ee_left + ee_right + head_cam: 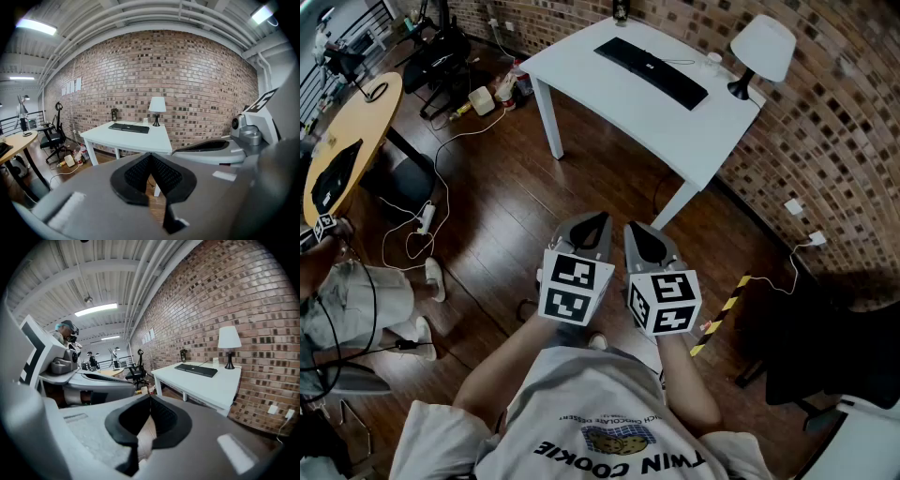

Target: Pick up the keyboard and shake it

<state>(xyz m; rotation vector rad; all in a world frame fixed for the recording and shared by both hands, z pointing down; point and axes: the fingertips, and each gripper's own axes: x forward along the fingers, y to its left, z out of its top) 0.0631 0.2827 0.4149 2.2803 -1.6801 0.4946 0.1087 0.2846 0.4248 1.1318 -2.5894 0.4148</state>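
A black keyboard lies on the white table far ahead of me; it also shows small in the left gripper view as the keyboard and in the right gripper view as the keyboard. Both grippers are held close to my chest, side by side over the wooden floor, well short of the table. My left gripper is shut with nothing between its jaws; its tips meet. My right gripper is shut and empty too, with its tips touching.
A white lamp and a small white cup stand on the table by the brick wall. A round wooden table, office chairs, loose cables and a seated person are at the left. A black chair is at the right.
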